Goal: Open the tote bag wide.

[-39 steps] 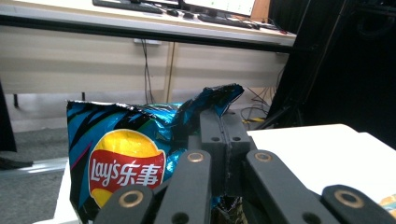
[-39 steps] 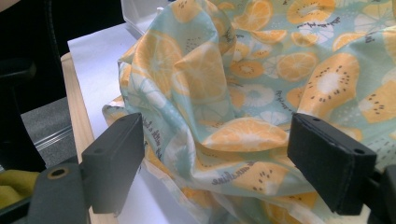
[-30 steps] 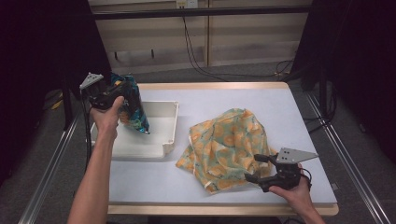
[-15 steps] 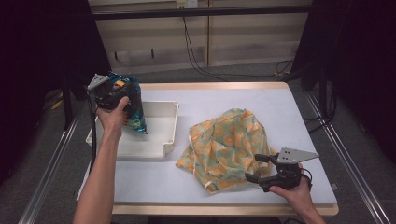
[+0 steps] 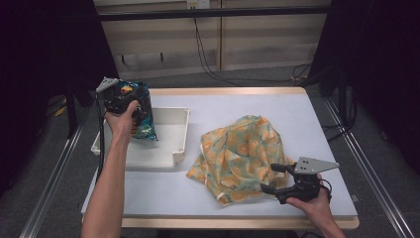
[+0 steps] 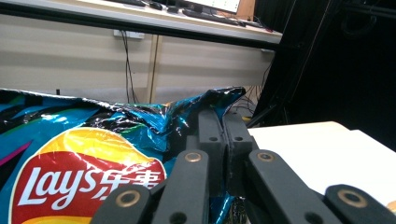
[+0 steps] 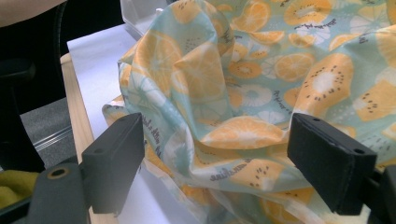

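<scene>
A blue Lay's chip bag (image 5: pixel 142 118) hangs upright over the left end of a white tray (image 5: pixel 181 145). My left gripper (image 5: pixel 130 97) is shut on its crinkled top edge. In the left gripper view the two black jaws (image 6: pixel 223 127) meet on the foil of the chip bag (image 6: pixel 88 158). A crumpled cloth (image 5: pixel 242 151) printed with orange slices lies at the middle right of the table. My right gripper (image 5: pixel 270 177) rests at the cloth's near edge, open. In the right gripper view the cloth (image 7: pixel 252 79) bulges between the wide-apart pads of that gripper (image 7: pixel 215 158), untouched by them.
The white table (image 5: pixel 247 104) has a wooden rim, and metal rails run along both sides. Cables hang down the wall panels behind. The tray's inside looks bare beneath the bag. Bare tabletop lies beyond the cloth and at the near left.
My left gripper has carried the chip bag a little to the right and down over the tray. The right gripper and the cloth have stayed put.
</scene>
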{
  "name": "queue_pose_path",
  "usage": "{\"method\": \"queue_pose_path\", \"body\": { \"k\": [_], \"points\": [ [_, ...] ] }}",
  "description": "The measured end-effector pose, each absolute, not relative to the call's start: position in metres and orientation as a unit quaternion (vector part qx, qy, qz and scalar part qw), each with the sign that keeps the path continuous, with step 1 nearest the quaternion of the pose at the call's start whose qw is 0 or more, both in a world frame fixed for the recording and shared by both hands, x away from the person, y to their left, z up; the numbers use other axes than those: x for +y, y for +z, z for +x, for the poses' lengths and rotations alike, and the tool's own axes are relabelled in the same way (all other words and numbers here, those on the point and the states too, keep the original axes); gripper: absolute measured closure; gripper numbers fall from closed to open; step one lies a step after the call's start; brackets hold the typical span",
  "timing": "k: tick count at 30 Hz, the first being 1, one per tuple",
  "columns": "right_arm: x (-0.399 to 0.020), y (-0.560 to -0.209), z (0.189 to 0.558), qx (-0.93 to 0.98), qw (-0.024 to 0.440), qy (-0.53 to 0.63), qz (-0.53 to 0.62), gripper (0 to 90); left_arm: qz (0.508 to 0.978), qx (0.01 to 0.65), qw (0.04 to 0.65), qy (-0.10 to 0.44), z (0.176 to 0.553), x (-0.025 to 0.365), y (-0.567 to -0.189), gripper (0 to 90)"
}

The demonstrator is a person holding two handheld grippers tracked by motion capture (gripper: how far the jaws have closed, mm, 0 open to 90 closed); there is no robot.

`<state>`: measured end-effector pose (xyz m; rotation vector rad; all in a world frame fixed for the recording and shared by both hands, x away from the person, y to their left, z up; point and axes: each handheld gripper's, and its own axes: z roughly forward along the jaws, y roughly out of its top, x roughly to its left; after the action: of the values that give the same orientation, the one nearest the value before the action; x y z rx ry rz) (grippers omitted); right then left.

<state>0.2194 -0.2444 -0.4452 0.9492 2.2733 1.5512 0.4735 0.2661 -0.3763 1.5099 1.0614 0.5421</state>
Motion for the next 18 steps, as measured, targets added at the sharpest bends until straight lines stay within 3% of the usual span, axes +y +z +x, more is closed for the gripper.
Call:
{"method": "queue_pose_path", "body": {
  "k": [18],
  "points": [
    [-0.2442,-0.4438,0.2215,0.773,0.115,0.533,0.324,18.5,0.669,0.455,0.549,0.209,0.4778,0.2649,-0.3865,83.3]
  ]
}}
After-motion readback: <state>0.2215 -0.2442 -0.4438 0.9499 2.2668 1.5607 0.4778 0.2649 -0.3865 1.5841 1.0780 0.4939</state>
